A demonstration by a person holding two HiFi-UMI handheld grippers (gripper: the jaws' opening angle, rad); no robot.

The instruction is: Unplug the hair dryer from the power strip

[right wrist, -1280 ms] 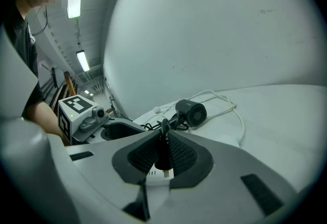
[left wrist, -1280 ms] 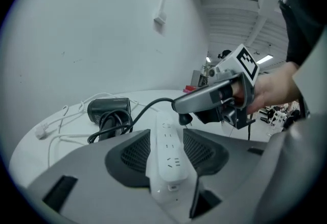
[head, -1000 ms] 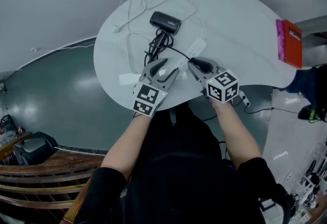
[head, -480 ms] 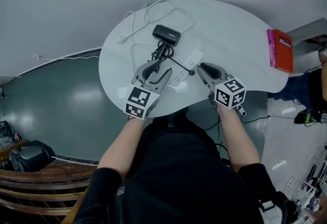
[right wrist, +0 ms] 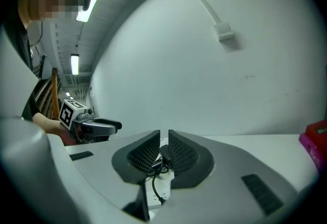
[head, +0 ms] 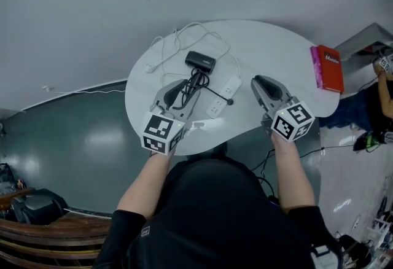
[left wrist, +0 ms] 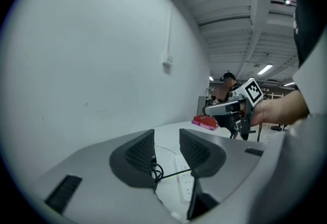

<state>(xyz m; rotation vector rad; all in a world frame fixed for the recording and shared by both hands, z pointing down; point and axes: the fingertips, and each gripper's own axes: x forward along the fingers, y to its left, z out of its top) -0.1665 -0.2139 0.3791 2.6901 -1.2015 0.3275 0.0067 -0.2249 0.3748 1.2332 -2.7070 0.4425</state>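
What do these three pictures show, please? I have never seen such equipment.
A person carries two hand-held tools, called grippers. Each ends in two jaws that pinch; the patterned cube is part of it. The wide picture comes from a camera on the person's head, looking down. The other two come from cameras riding on the left gripper and the right gripper. On the white table lie a black hair dryer, its black cord, a white power strip, a white cable and a red book. Nothing is held: the left jaws stand apart, though they have just been closing, and the right jaws leave a narrow gap.
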